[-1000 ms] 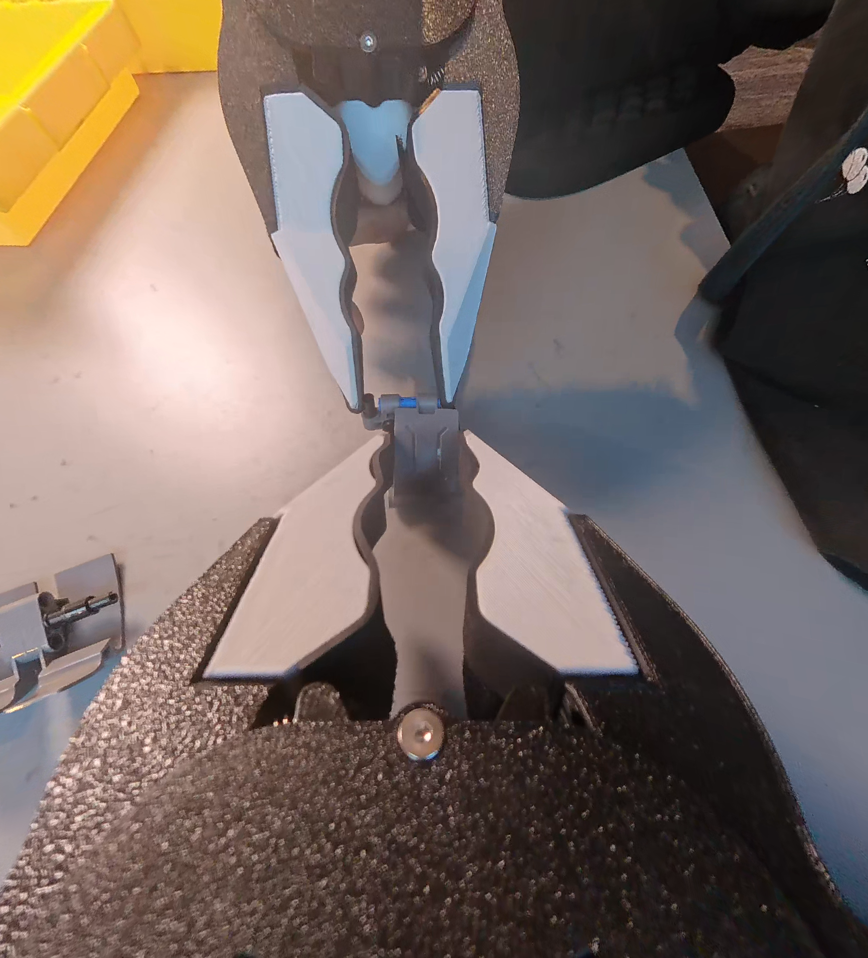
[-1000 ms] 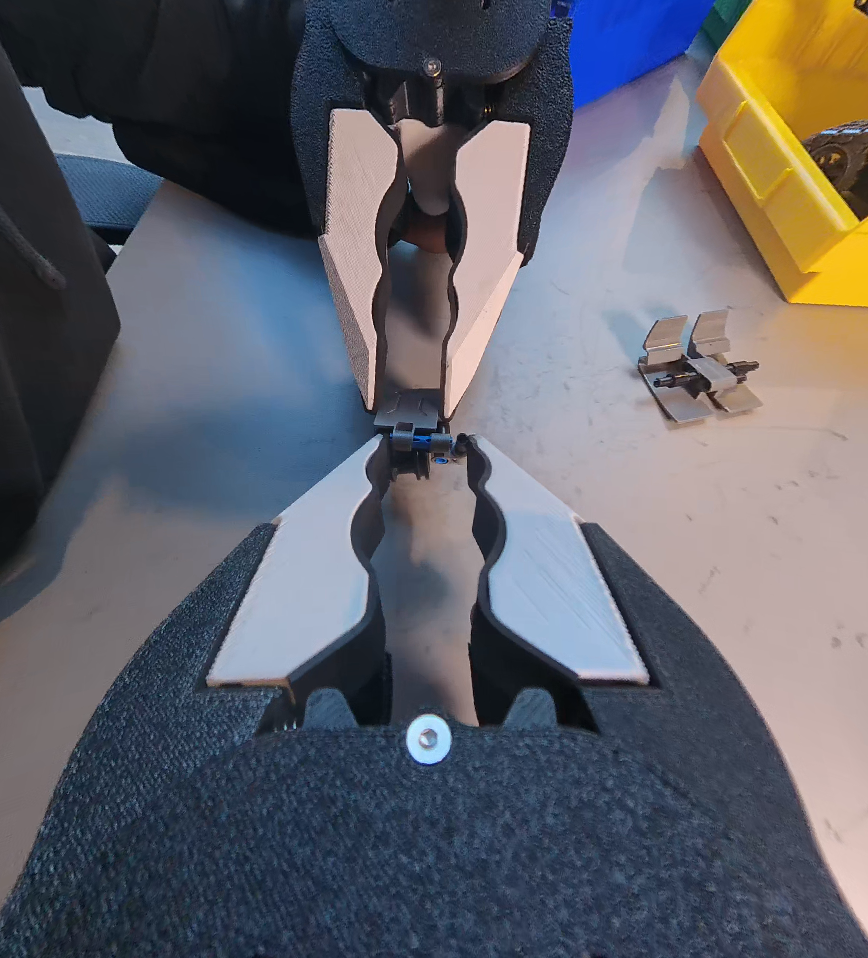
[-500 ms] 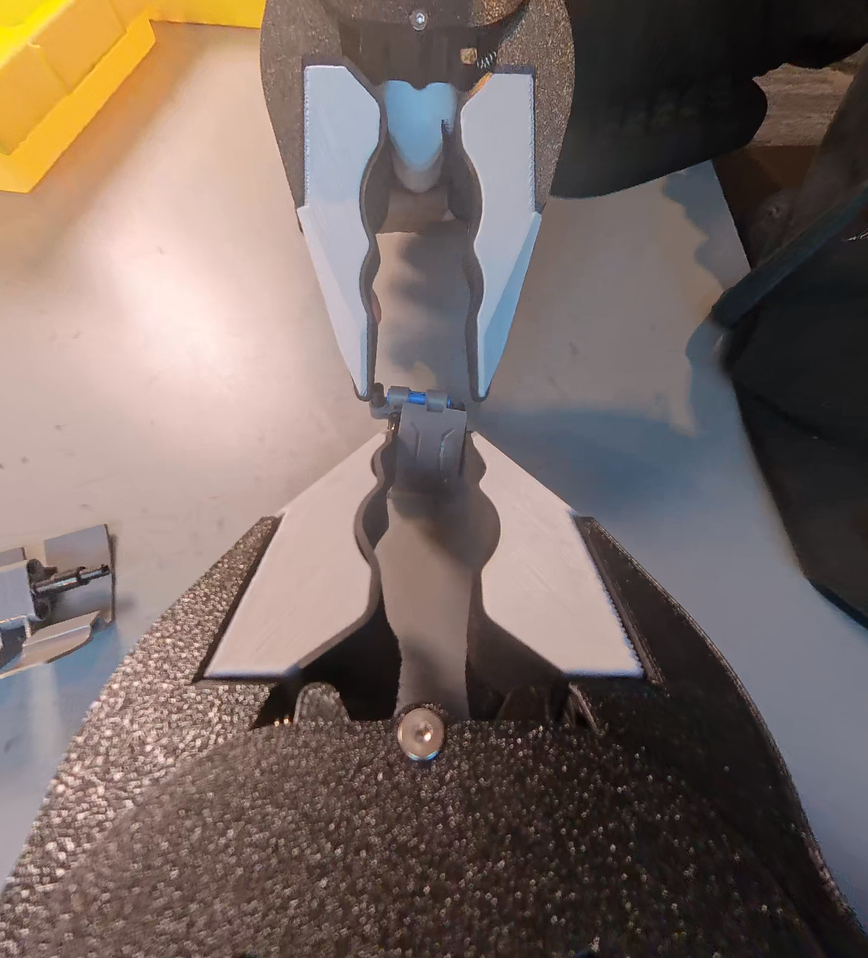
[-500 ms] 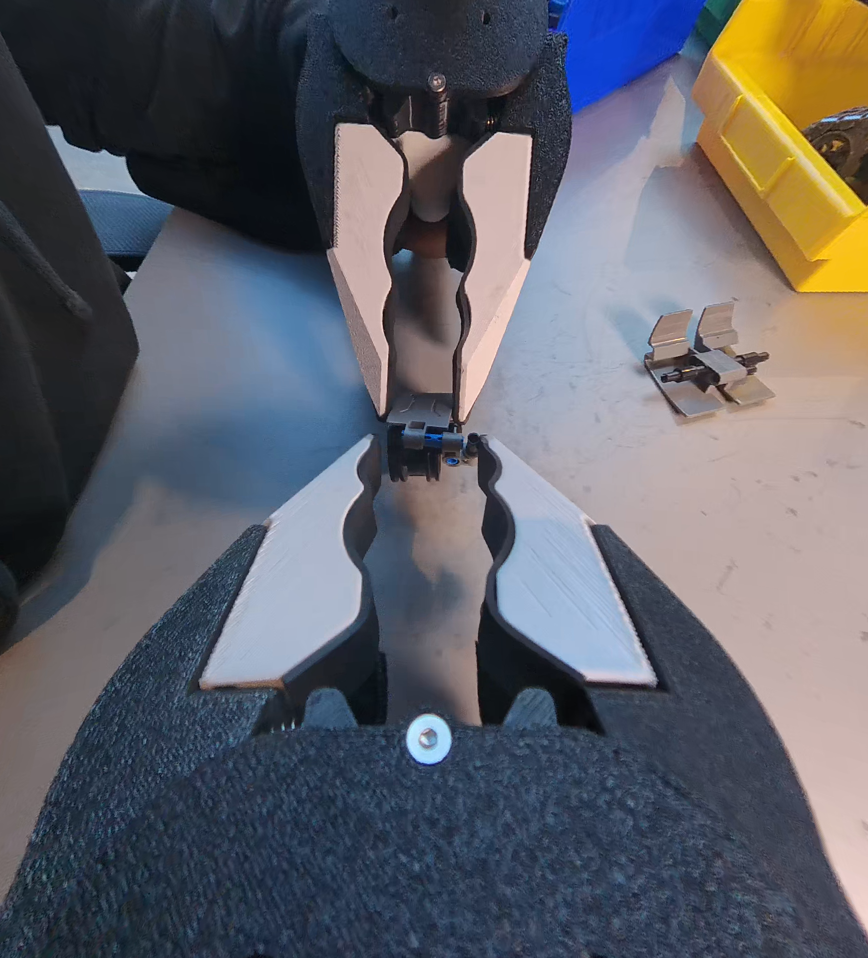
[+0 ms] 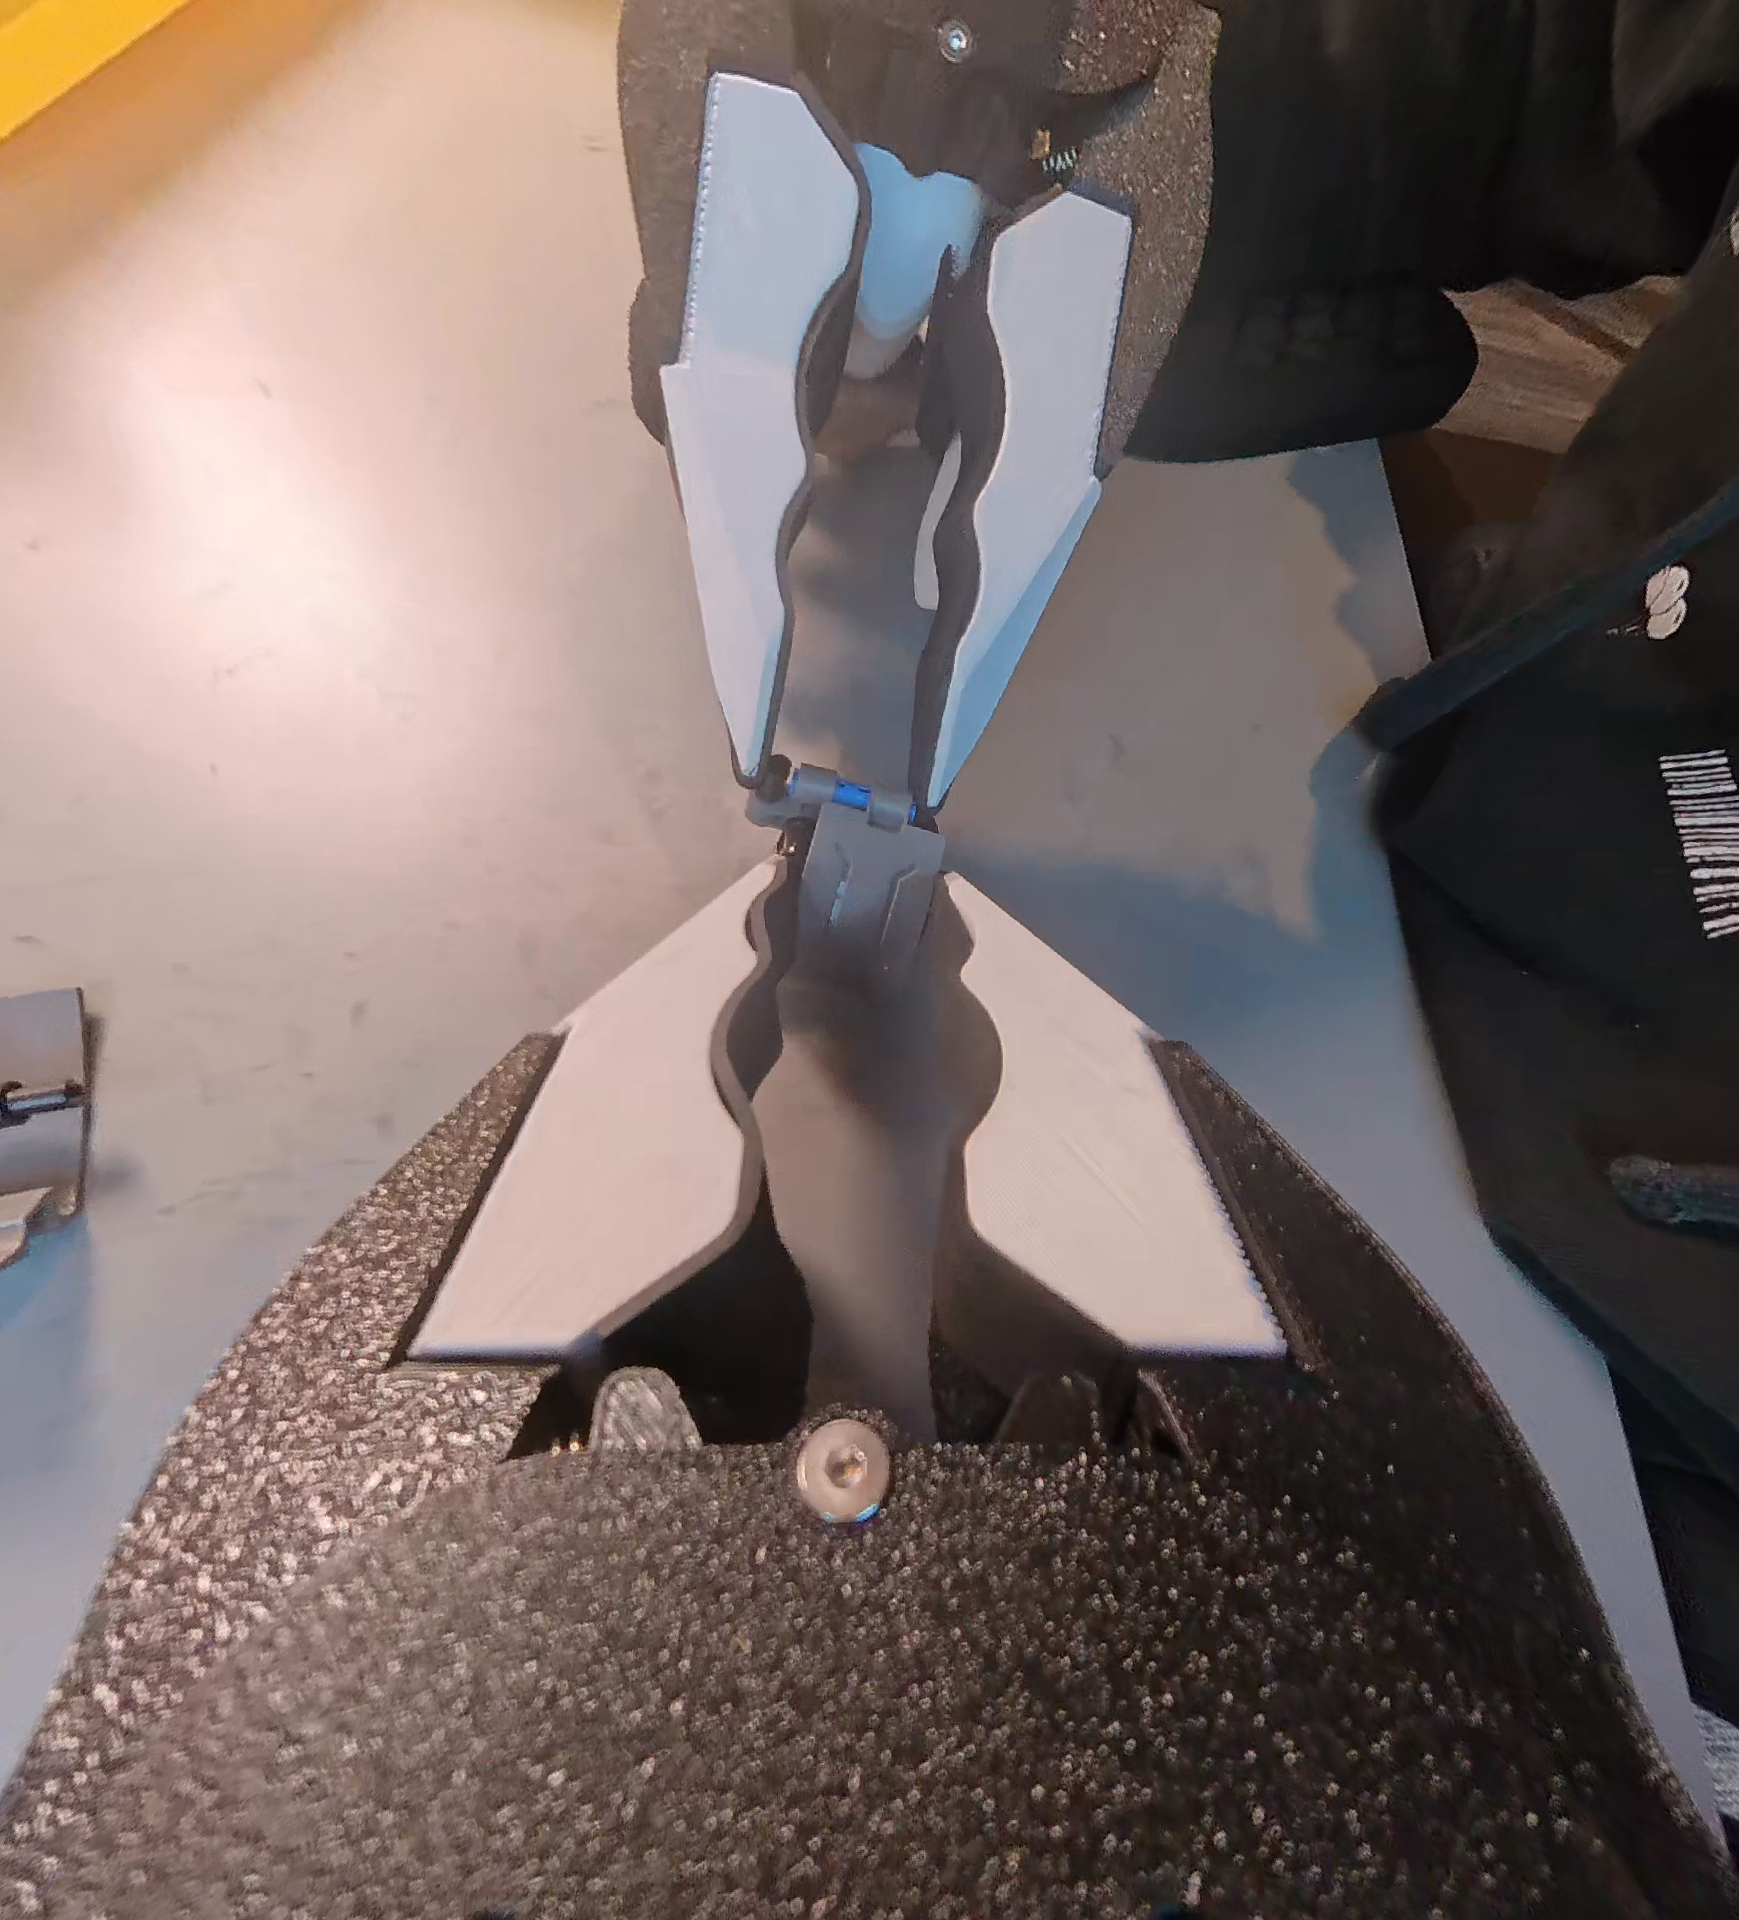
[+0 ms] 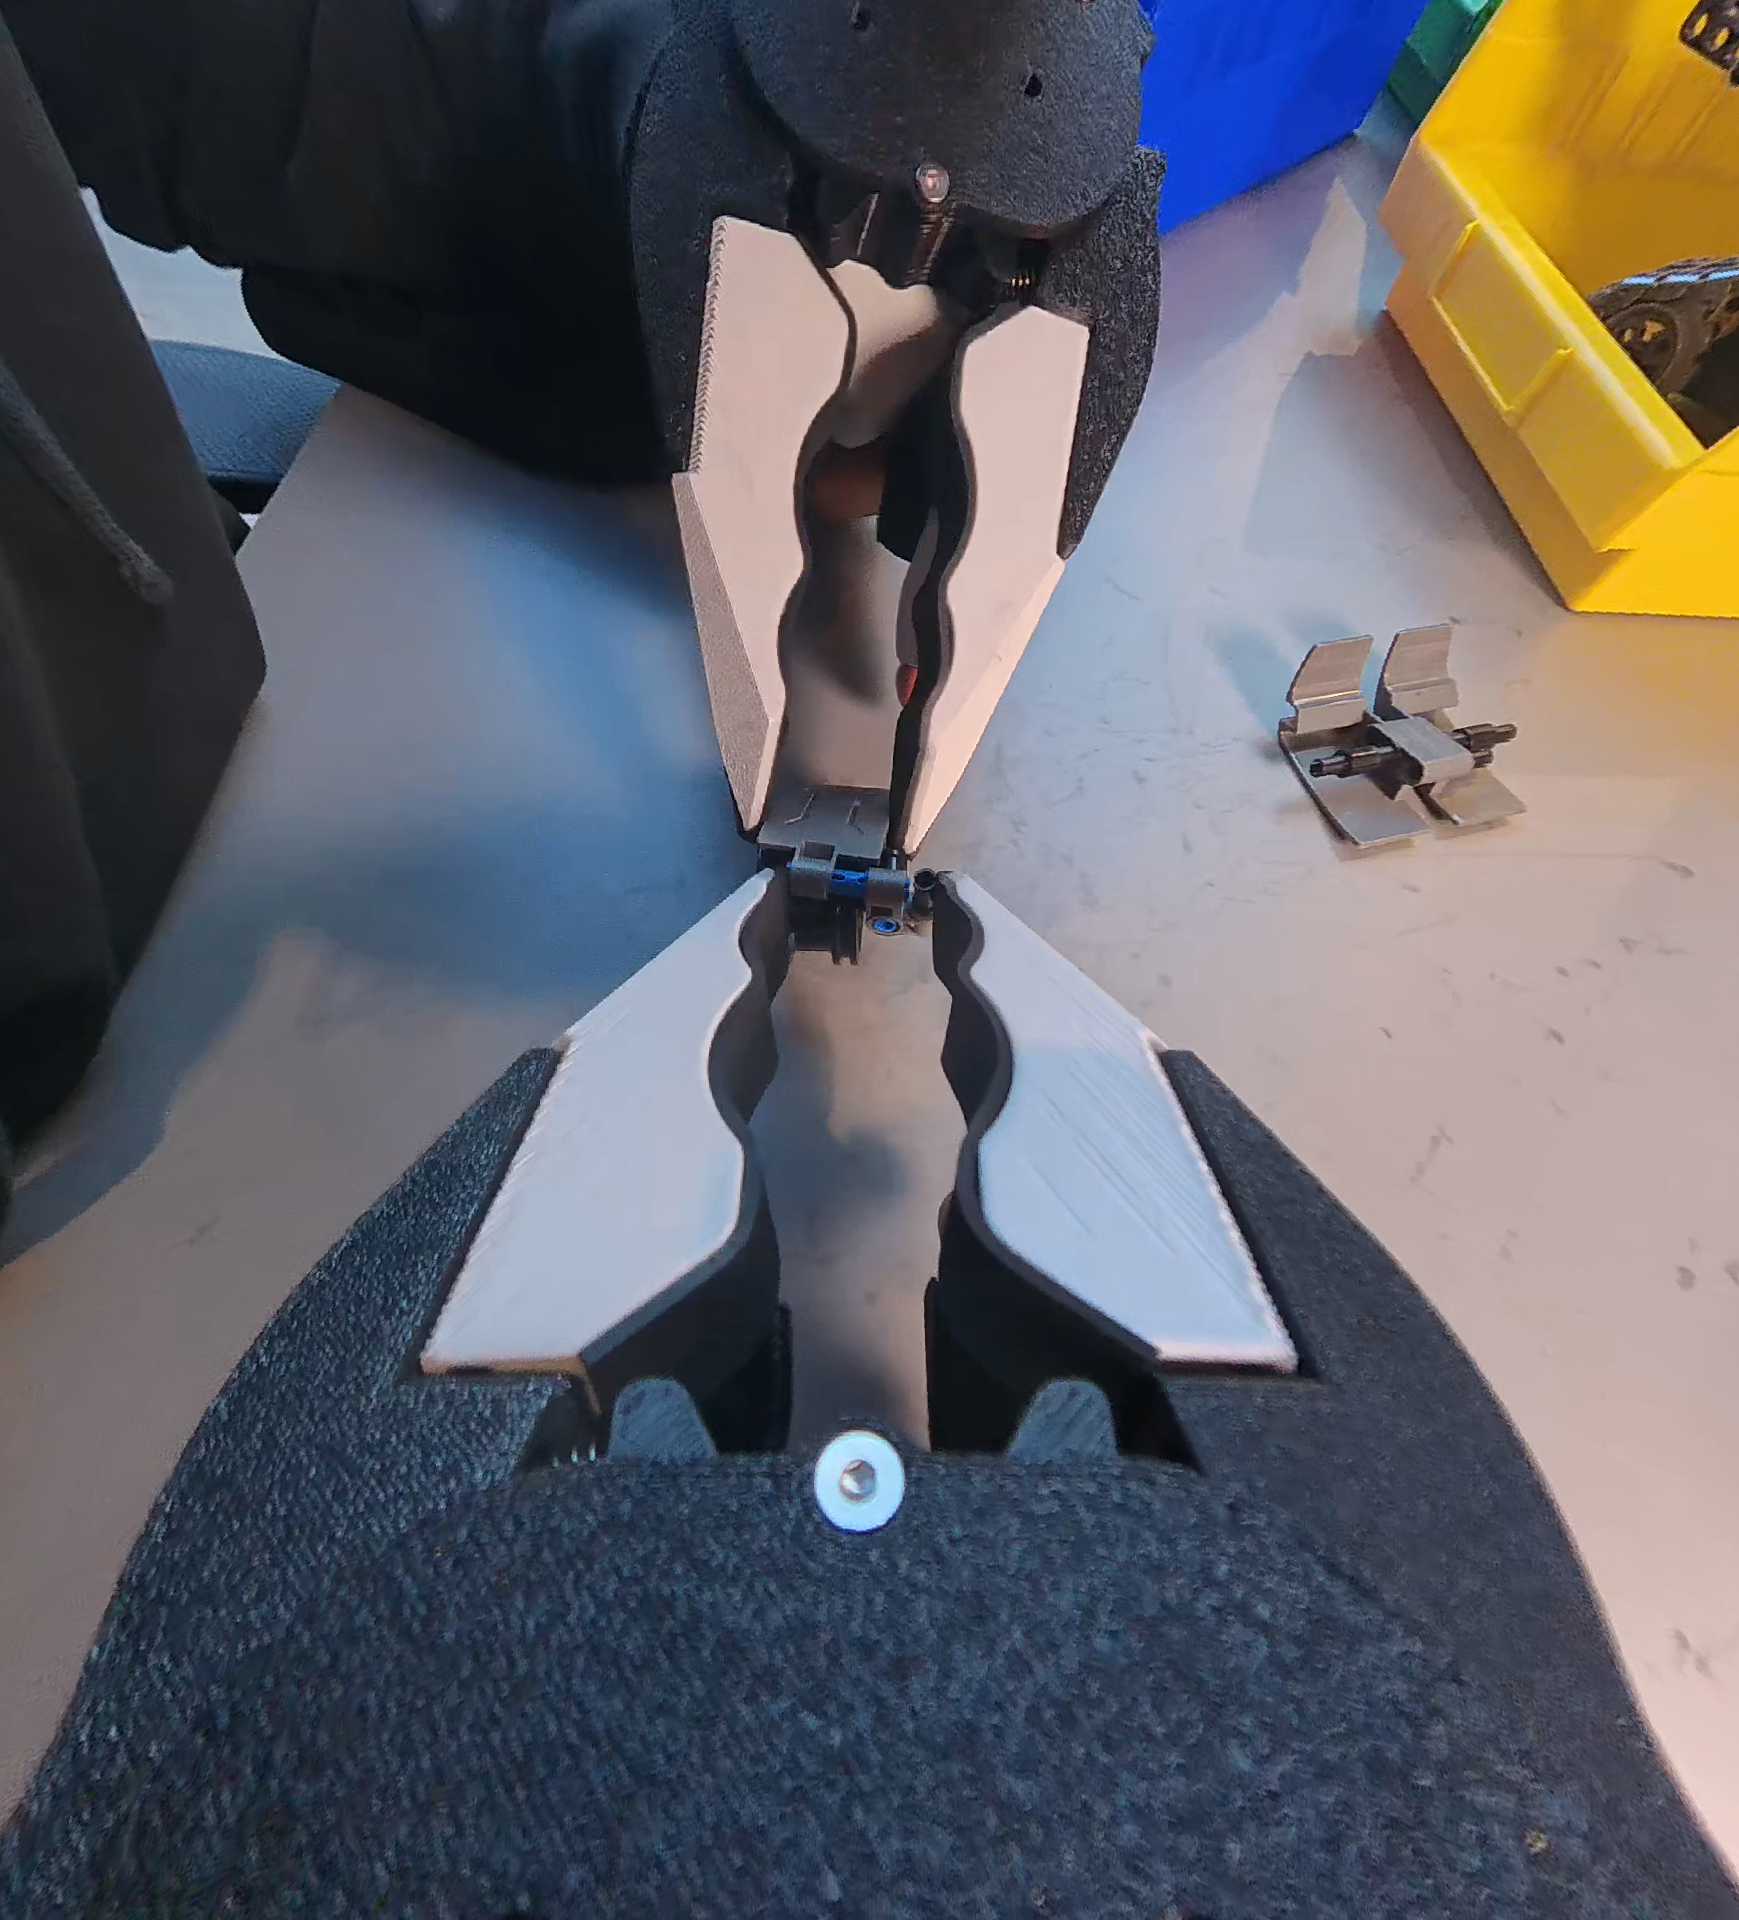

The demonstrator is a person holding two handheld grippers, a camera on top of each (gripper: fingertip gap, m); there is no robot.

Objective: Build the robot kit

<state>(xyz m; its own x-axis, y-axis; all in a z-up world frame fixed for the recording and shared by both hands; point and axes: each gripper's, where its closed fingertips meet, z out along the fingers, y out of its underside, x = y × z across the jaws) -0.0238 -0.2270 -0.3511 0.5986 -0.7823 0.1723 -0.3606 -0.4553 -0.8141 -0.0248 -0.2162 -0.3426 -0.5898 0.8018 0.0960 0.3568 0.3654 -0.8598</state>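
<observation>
The left gripper point(image 5: 849, 883) had its jaws clamped on a small grey track link point(image 5: 865, 883), and that link was the landmark for everything else. It was held just above the grey worktop point(image 5: 325, 623), its flat grey body pinched between the fingertips point(image 5: 958, 925), with a blue-banded pin point(image 5: 839, 790) across its far end.

Right at that pin, the right gripper point(image 6: 849, 894) faced in from the opposite side. Its jaws stood a little apart, one tip on each side of the pin's ends; whether they pressed on it or merely flanked it could not be told. From the right wrist view, a small black piece with a blue dot point(image 6: 870, 920) hung under the pin, between those tips.

Well off to the link's side, on the worktop, lay a second assembly of grey track links point(image 6: 1400, 743) joined by a black pin, resting flat and touched by nothing. Farther from the link on that same side stood a yellow bin point(image 6: 1571, 343) holding dark track chain point(image 6: 1727, 312), and beyond it a blue bin point(image 6: 1260, 94). Behind the grippers, dark sleeves point(image 6: 429, 208) and a black garment point(image 5: 1623, 727) framed the link.
</observation>
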